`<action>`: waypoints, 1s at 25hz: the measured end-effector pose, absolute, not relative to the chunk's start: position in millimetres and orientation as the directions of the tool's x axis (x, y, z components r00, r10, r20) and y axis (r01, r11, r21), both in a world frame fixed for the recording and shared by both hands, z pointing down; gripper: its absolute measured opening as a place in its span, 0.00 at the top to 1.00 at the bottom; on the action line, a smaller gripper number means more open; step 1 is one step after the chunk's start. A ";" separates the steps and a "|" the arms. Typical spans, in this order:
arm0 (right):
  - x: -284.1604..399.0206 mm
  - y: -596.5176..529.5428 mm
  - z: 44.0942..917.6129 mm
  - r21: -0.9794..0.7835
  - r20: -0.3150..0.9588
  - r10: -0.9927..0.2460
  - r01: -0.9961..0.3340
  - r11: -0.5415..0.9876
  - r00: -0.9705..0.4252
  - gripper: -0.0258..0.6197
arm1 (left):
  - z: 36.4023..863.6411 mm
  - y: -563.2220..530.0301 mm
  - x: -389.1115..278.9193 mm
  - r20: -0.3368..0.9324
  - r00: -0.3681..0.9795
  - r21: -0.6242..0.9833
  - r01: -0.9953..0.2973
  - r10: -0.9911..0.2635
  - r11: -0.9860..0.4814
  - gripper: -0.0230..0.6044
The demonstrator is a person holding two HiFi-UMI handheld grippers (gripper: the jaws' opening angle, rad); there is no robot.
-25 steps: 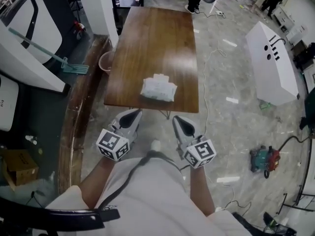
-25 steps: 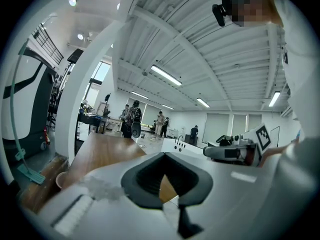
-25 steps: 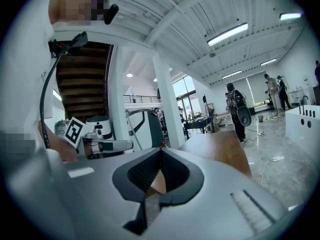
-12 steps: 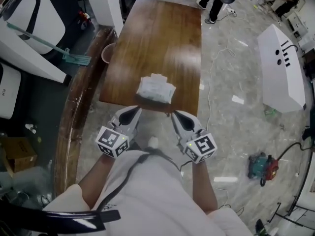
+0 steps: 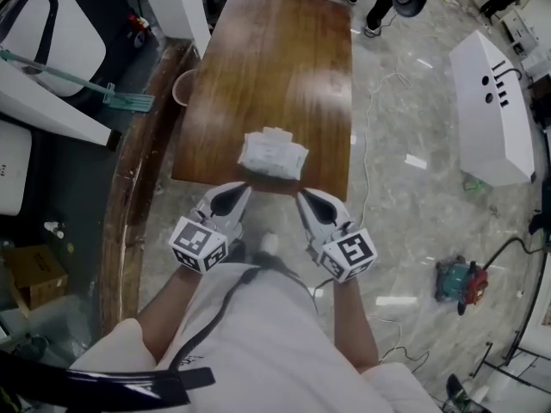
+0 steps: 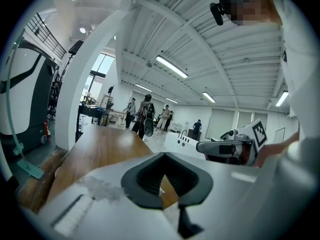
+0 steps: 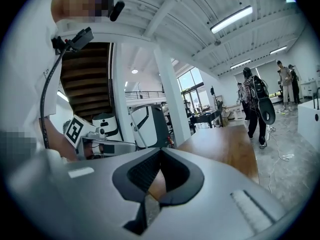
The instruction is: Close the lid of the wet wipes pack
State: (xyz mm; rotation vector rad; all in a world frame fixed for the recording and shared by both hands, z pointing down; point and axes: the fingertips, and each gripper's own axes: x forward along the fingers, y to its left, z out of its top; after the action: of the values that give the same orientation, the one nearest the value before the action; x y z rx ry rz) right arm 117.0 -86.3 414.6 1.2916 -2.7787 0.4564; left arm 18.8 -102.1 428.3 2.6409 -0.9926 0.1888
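the wet wipes pack (image 5: 273, 154) lies on the wooden table (image 5: 275, 67), close to the table's near edge, at 12 o'clock from the person. it is white and a bit rumpled, and from here i can't tell whether its lid is up or down.

the person holds both tools low in front of the body. the left gripper (image 5: 231, 196) is at about 11 o'clock and the right gripper (image 5: 310, 201) at about 1 o'clock. both point toward the table, and their tips come roughly to its near edge. the pack sits beyond them and between their lines, and neither touches it. each gripper's own view shows its jaws brought together at the tips with nothing caught between them, so both are closed and empty. the left marker cube (image 5: 198, 246) and the right marker cube (image 5: 349, 255) sit back by the wrists.

around the room, a pink bucket (image 5: 182, 89) stands on the floor beside the table's left edge at 11 o'clock. a long white cabinet (image 5: 491, 110) is at 2 o'clock. a red and green tool (image 5: 461, 280) lies on the floor at 3 o'clock, and a cardboard box (image 5: 34, 275) sits at 9 o'clock.
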 end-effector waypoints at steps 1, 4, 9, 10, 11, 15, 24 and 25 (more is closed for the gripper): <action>116.5 -89.8 414.3 -0.249 0.161 -0.749 -0.761 0.599 -0.643 0.95 | 428.2 -105.5 19.6 0.233 0.759 0.243 -0.651 -0.608 -0.720 0.96; 115.8 -100.0 416.6 -0.260 0.160 -0.774 -0.782 0.566 -0.613 0.95 | 427.7 -115.9 22.0 0.238 0.784 0.239 -0.619 -0.573 -0.748 0.96; 120.0 -124.7 428.9 -0.264 0.177 -0.804 -0.815 0.516 -0.567 0.95 | 436.1 -135.3 25.4 0.249 0.812 0.243 -0.581 -0.528 -0.777 0.96; 120.6 -130.3 432.2 -0.261 0.186 -0.807 -0.820 0.509 -0.560 0.95 | 439.1 -138.6 26.1 0.254 0.816 0.245 -0.573 -0.519 -0.782 0.96; 121.3 -136.0 435.9 -0.258 0.195 -0.810 -0.826 0.502 -0.553 0.95 | 442.2 -141.8 27.1 0.260 0.821 0.246 -0.565 -0.508 -0.787 0.96; 125.8 -159.1 453.2 -0.249 0.232 -0.814 -0.842 0.479 -0.532 0.95 | 456.7 -153.5 34.2 0.280 0.836 0.252 -0.539 -0.472 -0.804 0.96; 134.9 -204.5 506.8 -0.247 0.331 -0.788 -0.853 0.459 -0.520 0.94 | 515.7 -187.7 46.4 0.360 0.828 0.276 -0.535 -0.430 -0.799 0.96; 135.4 -208.5 512.7 -0.248 0.343 -0.779 -0.851 0.463 -0.524 0.91 | 521.2 -190.9 48.0 0.368 0.826 0.280 -0.537 -0.428 -0.795 0.96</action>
State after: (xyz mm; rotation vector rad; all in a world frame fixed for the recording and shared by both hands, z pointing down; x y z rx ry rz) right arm 135.4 -208.5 512.7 1.4239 -2.5276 0.5859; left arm 48.0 -190.9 521.2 2.6327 -0.7243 0.4054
